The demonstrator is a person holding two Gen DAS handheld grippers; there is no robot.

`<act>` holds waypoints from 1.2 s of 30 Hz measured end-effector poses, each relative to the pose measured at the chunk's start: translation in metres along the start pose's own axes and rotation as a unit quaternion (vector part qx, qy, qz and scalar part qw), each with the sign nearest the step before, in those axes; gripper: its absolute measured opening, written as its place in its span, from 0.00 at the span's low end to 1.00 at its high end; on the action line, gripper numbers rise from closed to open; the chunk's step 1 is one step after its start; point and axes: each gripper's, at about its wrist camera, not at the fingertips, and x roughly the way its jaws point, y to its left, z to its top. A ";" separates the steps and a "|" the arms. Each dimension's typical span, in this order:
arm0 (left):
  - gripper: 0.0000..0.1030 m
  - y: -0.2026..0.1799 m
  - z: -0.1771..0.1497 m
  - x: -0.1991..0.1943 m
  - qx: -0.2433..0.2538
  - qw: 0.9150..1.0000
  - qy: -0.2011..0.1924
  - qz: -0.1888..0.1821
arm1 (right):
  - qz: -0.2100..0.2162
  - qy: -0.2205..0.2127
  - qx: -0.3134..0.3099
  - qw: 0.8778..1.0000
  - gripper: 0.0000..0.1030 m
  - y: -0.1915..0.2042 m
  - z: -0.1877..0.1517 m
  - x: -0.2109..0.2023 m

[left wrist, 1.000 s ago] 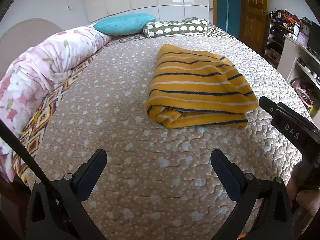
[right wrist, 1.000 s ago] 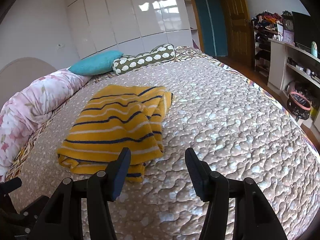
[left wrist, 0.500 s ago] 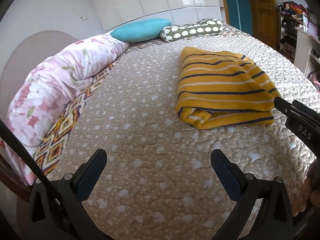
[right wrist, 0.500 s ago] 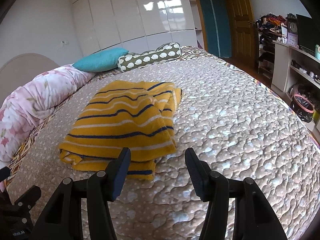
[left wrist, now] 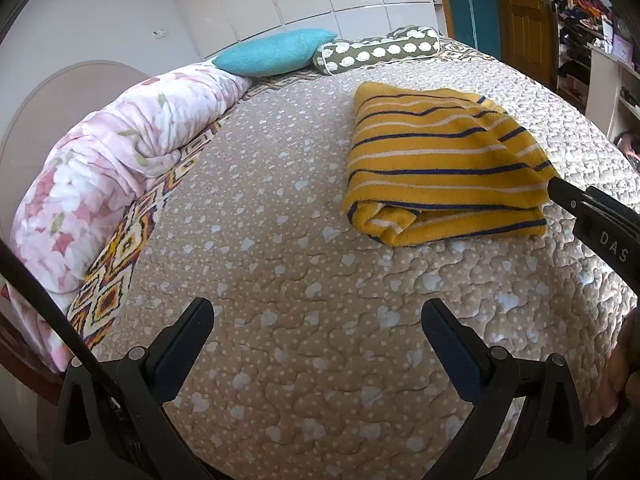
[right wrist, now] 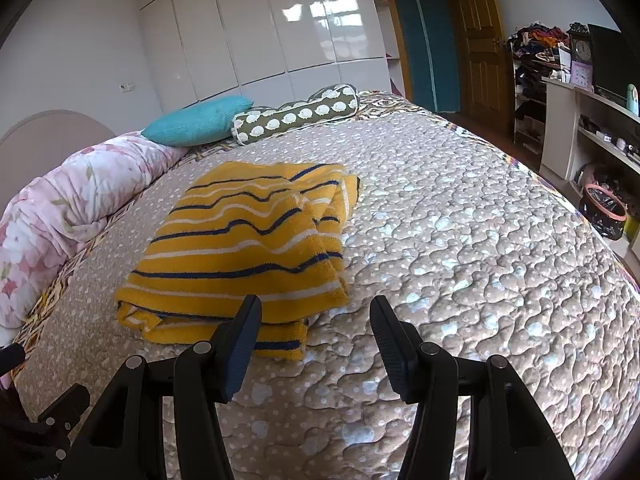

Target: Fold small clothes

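A yellow garment with navy and white stripes (left wrist: 444, 168) lies folded in a flat bundle on the beige quilted bed (left wrist: 280, 264). It also shows in the right wrist view (right wrist: 244, 248). My left gripper (left wrist: 318, 334) is open and empty, above the quilt well short of the garment and to its left. My right gripper (right wrist: 316, 326) is open and empty, just in front of the garment's near right corner. The right gripper also shows at the right edge of the left wrist view (left wrist: 592, 220).
A rolled pink floral duvet (left wrist: 112, 168) lies along the bed's left side. A teal pillow (right wrist: 196, 120) and a green patterned bolster (right wrist: 296, 114) lie at the far end. Shelves and a basket (right wrist: 604, 210) stand beyond the bed's right edge.
Both grippers have drawn back from the garment; the left one has swung to the left, so the garment sits further right in its view. The garment has not moved.
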 end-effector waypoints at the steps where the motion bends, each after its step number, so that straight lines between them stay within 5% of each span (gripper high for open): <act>1: 1.00 0.000 0.000 0.000 0.001 1.000 0.000 0.001 | 0.000 0.000 0.000 1.000 0.58 0.000 0.000 0.000; 21: 1.00 -0.001 -0.005 0.012 0.006 1.000 0.016 -0.017 | -0.001 0.003 0.005 1.000 0.59 -0.003 -0.001 0.005; 29: 1.00 0.020 -0.008 0.030 -0.025 0.998 0.025 -0.057 | 0.014 -0.016 0.087 0.996 0.59 -0.047 0.024 0.003; 33: 1.00 0.032 -0.012 0.039 -0.042 0.996 0.031 -0.070 | 0.068 -0.005 0.097 0.993 0.36 -0.040 0.064 0.026; 36: 1.00 0.043 -0.013 0.045 -0.061 0.994 0.039 -0.080 | 0.095 0.016 0.071 0.993 0.35 -0.013 0.092 0.059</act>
